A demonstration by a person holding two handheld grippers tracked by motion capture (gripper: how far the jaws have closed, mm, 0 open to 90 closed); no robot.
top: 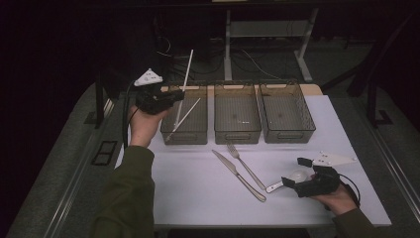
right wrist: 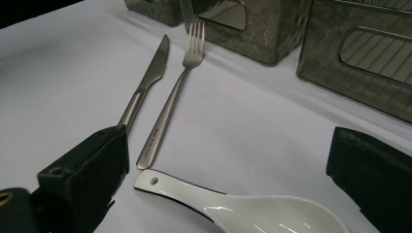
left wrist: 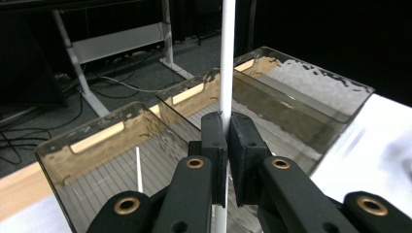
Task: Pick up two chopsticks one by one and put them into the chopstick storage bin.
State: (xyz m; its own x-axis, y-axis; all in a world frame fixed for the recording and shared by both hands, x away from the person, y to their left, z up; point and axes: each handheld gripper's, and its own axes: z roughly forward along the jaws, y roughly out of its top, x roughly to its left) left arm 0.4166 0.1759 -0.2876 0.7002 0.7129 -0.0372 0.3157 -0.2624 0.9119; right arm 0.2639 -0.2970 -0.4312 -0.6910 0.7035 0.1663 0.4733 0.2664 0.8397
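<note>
The left gripper (top: 171, 96) is clamped on a white chopstick (top: 186, 69), jaws pinched tight round it approx mid-length. The stick stands near upright over the left bin (top: 184, 134), top end leaning a bit to the far right, lower end inside the bin's walls. A 2nd chopstick (top: 185, 116) already lies slantwise in that bin, low end at the near left corner. So the relation that counts: the held stick's long axis runs up-down while the bin's long axis runs near-far, and the stick looks longer than the bin is deep; it prob needs tilting down along near-far to lie flat beside its mate w/o catching the rim. Room above the bin is open.

The right gripper (top: 297, 181) sits at the near right of the table (top: 198, 198), jaws apart either side of a white spoon (right wrist: 252, 211), not pressing it; spoon handle points left. A knife (top: 237, 174) and fork (top: 246, 166) lie side by side at centre, between the hands, nearer the right one. The middle bin (top: 237, 134) and right bin (top: 289, 135) hold no cutlery
</note>
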